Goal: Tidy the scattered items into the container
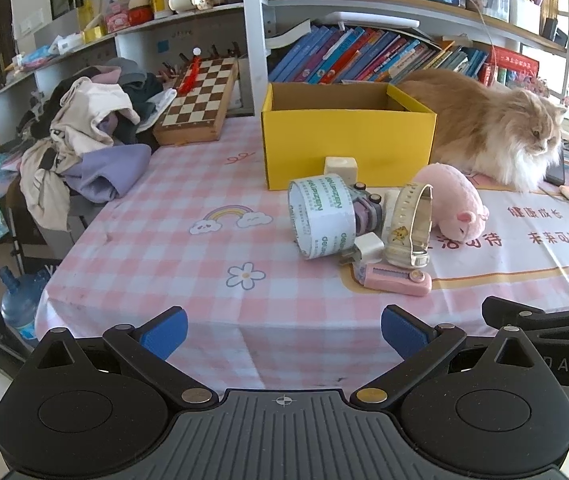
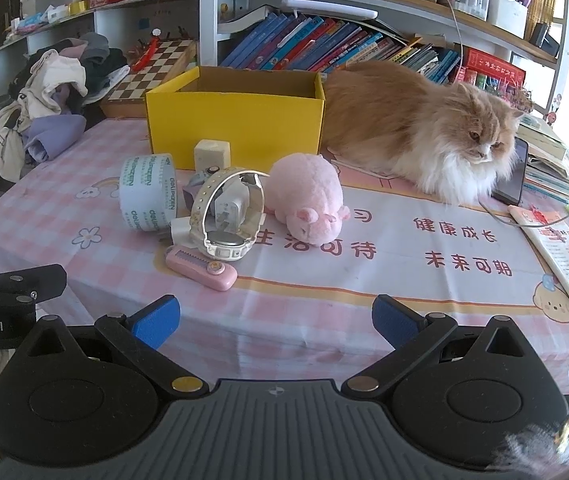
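Open checked tablecloth (image 1: 172, 248) from 7 to 10 o'clock of the clutter, bare right up to the near edge. Free passage there toward the yellow box (image 1: 348, 136), open-topped, at 12 o'clock. Straight ahead, blocked by a tight cluster: tape roll (image 1: 320, 220) on its side, white watch (image 1: 406, 226) standing just beside it, pink comb case (image 1: 394, 278) flat at the near side, cream cube (image 1: 340, 168) against the box front. Pink plush (image 2: 310, 200) at 2 o'clock, touching the cluster. Cat (image 2: 424, 136) lying at 1 to 2 o'clock, pressed against the box's right wall, closing that flank. Clothes pile (image 1: 84, 140) and chessboard (image 1: 198, 100) crowding 10 to 11 o'clock. Printed mat (image 2: 404, 280) bare at 3 to 4 o'clock.
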Available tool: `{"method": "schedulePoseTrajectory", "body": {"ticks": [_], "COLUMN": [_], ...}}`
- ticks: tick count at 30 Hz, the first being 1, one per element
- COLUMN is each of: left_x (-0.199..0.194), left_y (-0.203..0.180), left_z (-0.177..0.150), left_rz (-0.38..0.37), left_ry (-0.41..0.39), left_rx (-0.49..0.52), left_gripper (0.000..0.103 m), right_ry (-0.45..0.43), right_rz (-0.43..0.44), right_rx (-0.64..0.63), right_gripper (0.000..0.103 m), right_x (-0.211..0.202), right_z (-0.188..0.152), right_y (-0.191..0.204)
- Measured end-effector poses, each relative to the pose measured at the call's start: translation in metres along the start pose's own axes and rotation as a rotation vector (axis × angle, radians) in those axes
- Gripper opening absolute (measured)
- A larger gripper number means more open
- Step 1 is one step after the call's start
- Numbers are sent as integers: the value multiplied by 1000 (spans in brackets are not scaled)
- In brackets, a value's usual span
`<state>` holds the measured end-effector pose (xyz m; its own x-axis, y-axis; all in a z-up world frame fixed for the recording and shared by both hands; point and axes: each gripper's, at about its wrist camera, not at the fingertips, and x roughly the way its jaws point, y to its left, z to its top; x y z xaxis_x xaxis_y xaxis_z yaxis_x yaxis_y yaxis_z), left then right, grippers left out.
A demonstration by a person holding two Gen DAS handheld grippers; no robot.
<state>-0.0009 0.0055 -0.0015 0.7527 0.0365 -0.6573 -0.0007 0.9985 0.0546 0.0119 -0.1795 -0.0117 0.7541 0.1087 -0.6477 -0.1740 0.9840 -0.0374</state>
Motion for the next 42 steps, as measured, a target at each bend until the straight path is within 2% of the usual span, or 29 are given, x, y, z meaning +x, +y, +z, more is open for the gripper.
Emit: {"method": "schedulePoseTrajectory", "body": {"ticks": [42], "left_x": [7], "left_y": [2], "left_z": [1], "left_rz": [-23], "left_ry": [19], "left_rx": [-12], "left_gripper": [103], "right_ry": [8], "right_rz": [-8], "right_rx": [-7], "right_gripper": [103], "right_x": [4], "right_z": [2], "right_y": [7]}}
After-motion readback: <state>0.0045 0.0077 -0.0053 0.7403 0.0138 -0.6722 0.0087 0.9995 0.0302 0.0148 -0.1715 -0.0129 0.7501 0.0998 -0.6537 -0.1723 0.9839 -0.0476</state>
